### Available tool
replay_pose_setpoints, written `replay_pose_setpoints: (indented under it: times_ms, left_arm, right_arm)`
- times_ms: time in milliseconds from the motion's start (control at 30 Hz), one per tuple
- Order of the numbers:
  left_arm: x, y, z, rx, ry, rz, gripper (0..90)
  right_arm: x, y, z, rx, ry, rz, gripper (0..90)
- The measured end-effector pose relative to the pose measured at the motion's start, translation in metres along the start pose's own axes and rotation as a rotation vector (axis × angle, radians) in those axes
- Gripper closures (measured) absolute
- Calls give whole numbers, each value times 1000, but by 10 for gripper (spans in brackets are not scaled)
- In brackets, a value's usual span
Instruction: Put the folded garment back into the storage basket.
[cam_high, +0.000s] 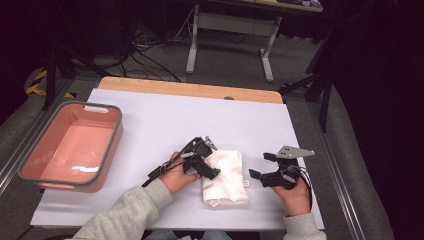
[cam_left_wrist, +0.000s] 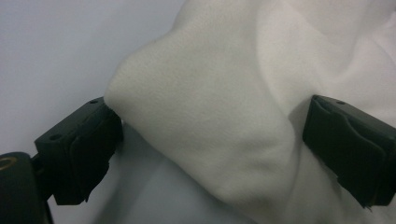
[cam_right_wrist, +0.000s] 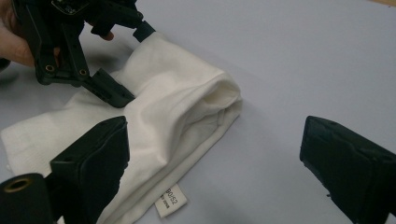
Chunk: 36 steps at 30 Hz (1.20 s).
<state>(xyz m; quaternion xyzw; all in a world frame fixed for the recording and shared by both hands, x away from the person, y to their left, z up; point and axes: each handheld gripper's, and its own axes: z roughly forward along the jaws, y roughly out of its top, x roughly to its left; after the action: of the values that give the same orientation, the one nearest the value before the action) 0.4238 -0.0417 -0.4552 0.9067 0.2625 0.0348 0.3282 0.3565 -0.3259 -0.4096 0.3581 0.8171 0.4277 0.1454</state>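
Note:
A folded white cloth (cam_high: 226, 179) lies on the white table surface (cam_high: 200, 117) near the front. My left gripper (cam_high: 212, 161) is at the cloth's left edge and stands open. In the left gripper view its jaws straddle a raised fold of the cloth (cam_left_wrist: 210, 121); the left one touches the fold's edge. My right gripper (cam_high: 261, 165) hovers open just right of the cloth, nothing between its fingers. In the right gripper view the cloth (cam_right_wrist: 177, 107) lies ahead and to the left, a small label (cam_right_wrist: 170, 199) at its near edge, with the left gripper (cam_right_wrist: 128, 60) on its far side.
A pink bin with a grey rim (cam_high: 116, 134) stands on the left of the table, nothing in it. The table's wooden far edge (cam_high: 190, 89) runs along the back. Cables and a metal stand (cam_high: 192, 50) are on the floor beyond.

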Motion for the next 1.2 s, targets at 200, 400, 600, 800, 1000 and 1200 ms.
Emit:
replay_pose_setpoints:
  times_ms: [200,400,600,800,1000,1200]
  left_arm:
    - [-1,-1,2,-21,0,12,53]
    - [-1,-1,2,-27,-2,16,63]
    - [-4,-1,0,-37,-17,34,154]
    - [-7,-1,-3,-39,-65,48,344]
    - [-8,-1,-4,-43,-122,35,554]
    - [-10,-1,-5,-53,-110,64,617]
  right_arm:
    - [1,0,1,5,4,-4,88]
    - [0,0,1,7,0,-2,89]
    - [0,0,2,15,-2,-3,90]
    - [2,0,3,22,-3,-8,91]
    - [2,0,4,26,0,-8,93]
    - [1,-1,4,26,2,-7,95]
